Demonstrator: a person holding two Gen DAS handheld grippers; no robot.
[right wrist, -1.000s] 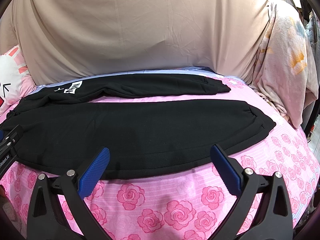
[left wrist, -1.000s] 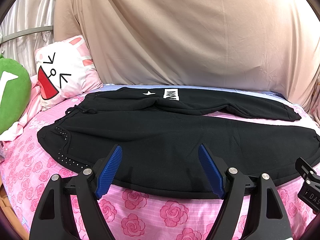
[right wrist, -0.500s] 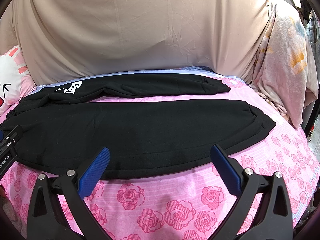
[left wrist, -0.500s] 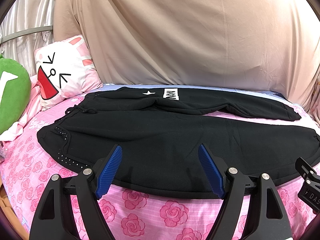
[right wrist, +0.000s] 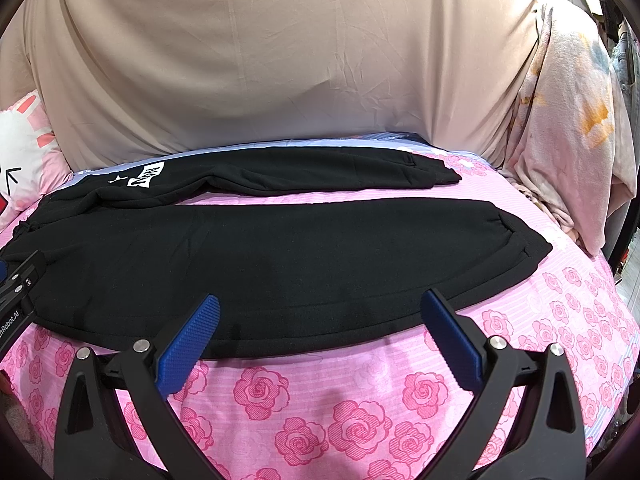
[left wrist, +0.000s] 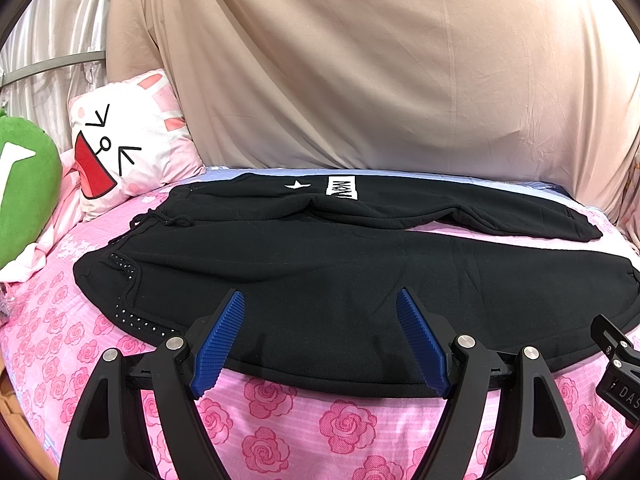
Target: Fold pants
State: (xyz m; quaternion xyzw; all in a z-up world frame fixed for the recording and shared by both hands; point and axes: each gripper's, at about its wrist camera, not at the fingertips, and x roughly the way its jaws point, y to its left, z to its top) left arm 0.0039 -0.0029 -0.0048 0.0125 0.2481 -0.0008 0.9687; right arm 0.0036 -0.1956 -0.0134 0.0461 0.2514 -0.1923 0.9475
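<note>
Both blue-padded grippers, left [left wrist: 320, 336] and right [right wrist: 320, 340], gape empty just short of the flat black fleece pants [left wrist: 320, 280] ahead; pinching only the top layer would likely skew the fold.

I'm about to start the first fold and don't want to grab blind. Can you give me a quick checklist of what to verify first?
1. Black pants spread flat on the pink rose sheet: ok.
2. Legs apart, not overlapping: ok.
3. Left gripper open, nothing between its fingers: ok.
4. Right gripper open and empty: ok.
5. Near hem within reach of both grippers: ok, it lies just ahead of the fingertips.
6. Drawstring clear of the fold line: cannot tell.
</note>
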